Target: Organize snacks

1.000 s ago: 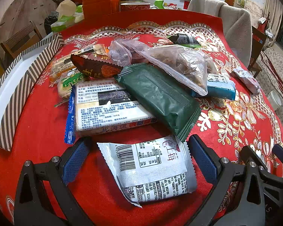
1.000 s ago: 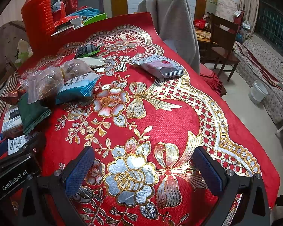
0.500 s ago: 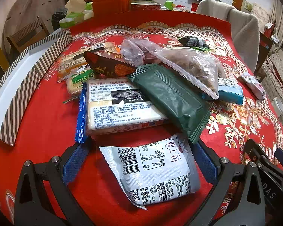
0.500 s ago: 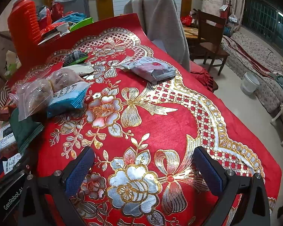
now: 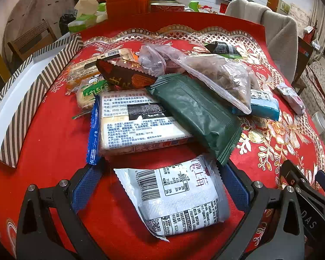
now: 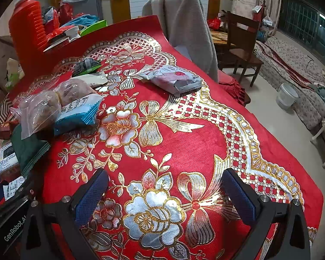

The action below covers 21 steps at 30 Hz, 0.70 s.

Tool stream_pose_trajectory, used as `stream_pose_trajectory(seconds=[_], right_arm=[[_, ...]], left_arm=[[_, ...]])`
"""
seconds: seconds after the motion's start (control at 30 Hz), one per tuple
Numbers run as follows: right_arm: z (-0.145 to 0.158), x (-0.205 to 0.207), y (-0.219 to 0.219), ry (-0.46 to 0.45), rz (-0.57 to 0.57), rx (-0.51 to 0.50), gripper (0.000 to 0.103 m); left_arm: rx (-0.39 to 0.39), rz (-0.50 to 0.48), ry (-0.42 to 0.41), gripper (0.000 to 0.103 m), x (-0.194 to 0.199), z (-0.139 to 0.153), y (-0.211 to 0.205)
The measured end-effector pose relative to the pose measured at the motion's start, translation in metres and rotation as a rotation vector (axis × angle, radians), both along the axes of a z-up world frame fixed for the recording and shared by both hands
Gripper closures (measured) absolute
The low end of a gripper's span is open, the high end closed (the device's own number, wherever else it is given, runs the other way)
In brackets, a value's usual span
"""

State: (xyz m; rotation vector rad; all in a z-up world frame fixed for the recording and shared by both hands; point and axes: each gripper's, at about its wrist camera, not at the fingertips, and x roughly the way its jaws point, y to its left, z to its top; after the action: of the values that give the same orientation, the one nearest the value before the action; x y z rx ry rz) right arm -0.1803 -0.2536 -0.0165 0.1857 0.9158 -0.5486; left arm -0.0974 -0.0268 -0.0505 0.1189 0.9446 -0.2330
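Snacks lie heaped on the red embroidered surface [image 5: 54,143] ahead of you. Nearest, the white snack packet [image 5: 175,197] sits flat between the spread fingers of your left gripper [image 5: 162,186], which is released around it, its blue pads just beside the packet's edges. Behind it rest the cracker pack [image 5: 136,125], the green packet [image 5: 197,117] and a clear bag [image 5: 223,80]. The striped box [image 5: 21,99] stands left. Your right gripper [image 6: 164,195] hangs open over bare cloth, well apart from the pink packet [image 6: 175,79].
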Motion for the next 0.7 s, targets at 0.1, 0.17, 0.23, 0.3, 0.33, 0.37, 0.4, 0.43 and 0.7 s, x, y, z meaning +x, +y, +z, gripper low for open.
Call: stream_pose_trajectory(seconds=[0.1, 0.17, 0.23, 0.3, 0.33, 0.37, 0.4, 0.43, 0.7], right_arm=[[0.0, 0.0, 0.0, 0.0, 0.0, 0.001, 0.0], [0.0, 0.0, 0.0, 0.0, -0.001, 0.002, 0.0], [0.0, 0.0, 0.0, -0.001, -0.001, 0.003, 0.0], [0.0, 0.0, 0.0, -0.001, -0.001, 0.005, 0.0], [0.001, 0.0, 0.0, -0.002, 0.0, 0.006, 0.0], [0.001, -0.001, 0.0, -0.002, 0.003, 0.008, 0.0], [0.001, -0.001, 0.0, -0.003, 0.009, 0.008, 0.0], [0.001, -0.003, 0.0, -0.002, 0.023, 0.009, 0.0], [0.0, -0.022, -0.002, 0.014, 0.326, 0.018, 0.0]], left_arm=[[0.0, 0.0, 0.0, 0.0, 0.0, 0.001, 0.001], [0.0, 0.0, 0.0, 0.0, 0.0, 0.0, 0.0], [0.0, 0.0, 0.0, 0.0, 0.0, 0.0, 0.001], [0.0, 0.0, 0.0, 0.0, 0.0, 0.0, 0.0], [0.0, 0.0, 0.0, 0.0, 0.0, 0.0, 0.0], [0.0, 0.0, 0.0, 0.0, 0.0, 0.0, 0.0], [0.0, 0.0, 0.0, 0.0, 0.0, 0.0, 0.0], [0.0, 0.0, 0.0, 0.0, 0.0, 0.0, 0.0], [0.0, 0.0, 0.0, 0.0, 0.0, 0.0, 0.001]])
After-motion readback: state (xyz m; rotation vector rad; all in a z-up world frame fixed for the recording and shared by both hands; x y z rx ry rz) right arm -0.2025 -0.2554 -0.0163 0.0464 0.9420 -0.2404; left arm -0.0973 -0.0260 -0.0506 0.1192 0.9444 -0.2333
